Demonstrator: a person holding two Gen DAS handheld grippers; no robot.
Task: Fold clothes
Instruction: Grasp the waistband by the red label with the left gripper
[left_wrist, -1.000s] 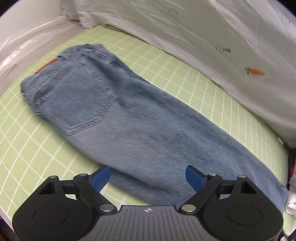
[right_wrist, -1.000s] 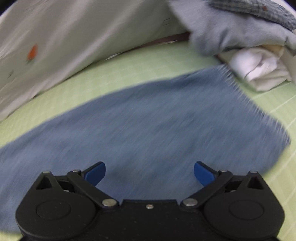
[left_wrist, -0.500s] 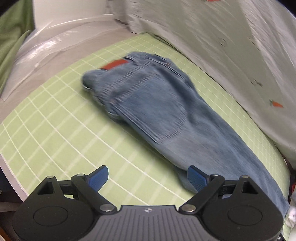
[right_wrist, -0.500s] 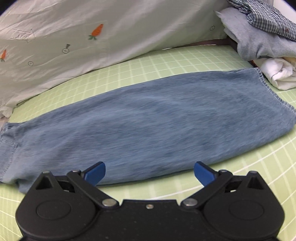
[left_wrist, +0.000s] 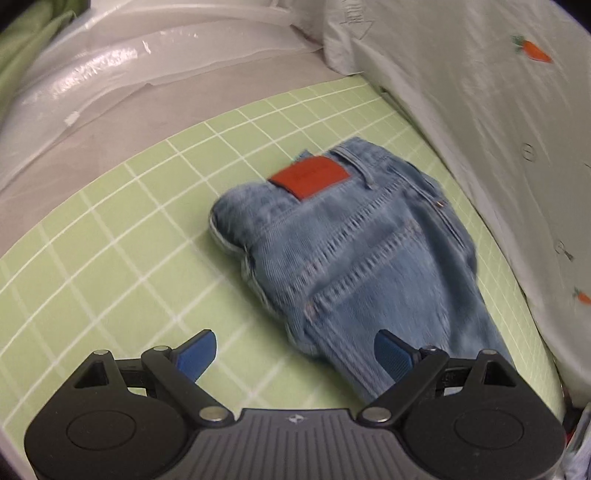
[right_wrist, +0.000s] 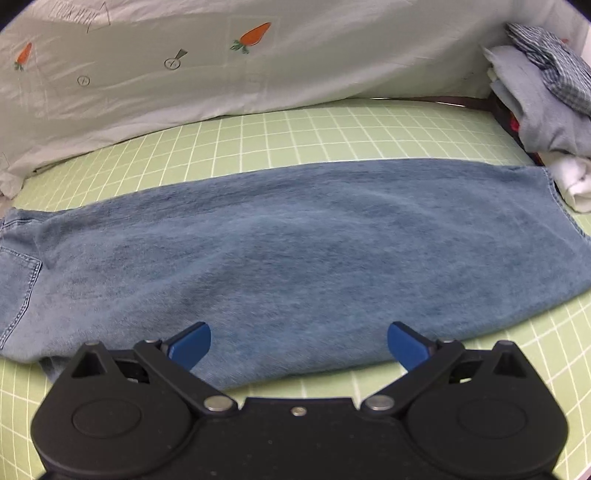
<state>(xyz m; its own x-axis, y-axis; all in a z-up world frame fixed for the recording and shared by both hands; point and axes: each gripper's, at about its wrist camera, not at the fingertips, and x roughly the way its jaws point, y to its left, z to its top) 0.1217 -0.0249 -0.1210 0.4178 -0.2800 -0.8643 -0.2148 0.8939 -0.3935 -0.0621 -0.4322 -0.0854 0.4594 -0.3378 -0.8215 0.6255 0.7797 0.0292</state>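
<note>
A pair of light blue jeans (right_wrist: 295, 251) lies flat on a green gridded mat (right_wrist: 332, 125), folded lengthwise, legs running to the right. The left wrist view shows their waistband end (left_wrist: 354, 240) with a red-orange patch (left_wrist: 308, 176) and a back pocket. My left gripper (left_wrist: 295, 350) hangs open above the near edge of the waist end, blue pads wide apart, holding nothing. My right gripper (right_wrist: 298, 345) is open too, over the near edge of the legs around mid-length, nothing between its pads.
A pale cloth with carrot prints (right_wrist: 221, 62) hangs along the far side of the mat. A pile of other clothes (right_wrist: 543, 96) sits at the far right by the leg hems. Clear plastic sheeting (left_wrist: 110, 74) lies beyond the mat's left end.
My left gripper has swept left along the jeans from the thigh to the waistband end. My right gripper has pulled back and left from the hem area, so the full legs now show.
</note>
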